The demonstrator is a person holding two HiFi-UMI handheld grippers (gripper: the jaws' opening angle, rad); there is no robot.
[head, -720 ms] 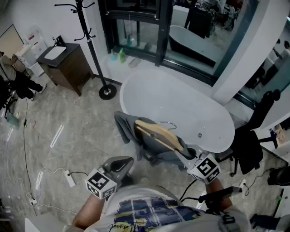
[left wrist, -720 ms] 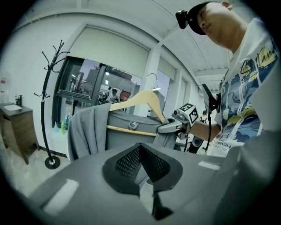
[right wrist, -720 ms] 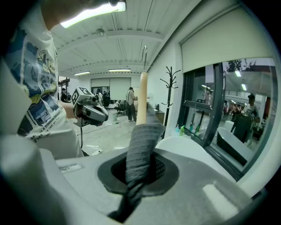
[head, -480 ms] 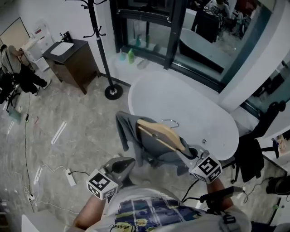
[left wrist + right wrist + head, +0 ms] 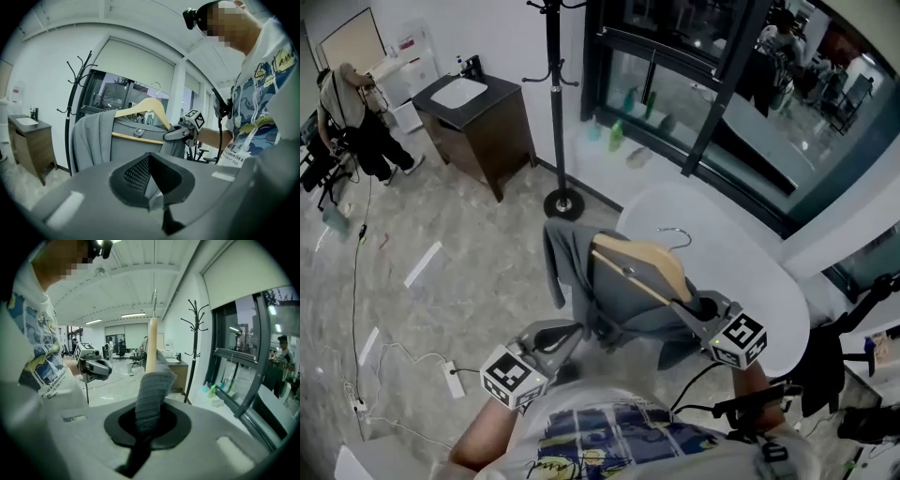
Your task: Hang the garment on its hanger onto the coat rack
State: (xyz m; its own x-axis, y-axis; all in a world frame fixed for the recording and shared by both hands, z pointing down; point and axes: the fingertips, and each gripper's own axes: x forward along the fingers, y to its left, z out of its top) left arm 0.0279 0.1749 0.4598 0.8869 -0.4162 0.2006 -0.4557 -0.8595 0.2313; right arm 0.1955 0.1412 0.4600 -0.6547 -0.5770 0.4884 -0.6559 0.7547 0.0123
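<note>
A grey garment hangs on a wooden hanger whose metal hook points up and away from me. My right gripper is shut on the hanger's near end and the cloth over it. In the right gripper view the grey knit and the wood rise straight out of its jaws. The black coat rack stands just beyond the garment, left of the window. My left gripper is shut and holds nothing, low beside the garment's hem. In the left gripper view the garment hangs in front of the rack.
A white bathtub lies behind and right of the garment. A dark vanity cabinet with a sink stands left of the rack. Bottles sit by the glass wall. A person stands far left. Cables and a power strip lie on the floor.
The garment on its hanger has come closer to the coat rack, which now stands nearer the middle of the head view. Both grippers keep their state.
</note>
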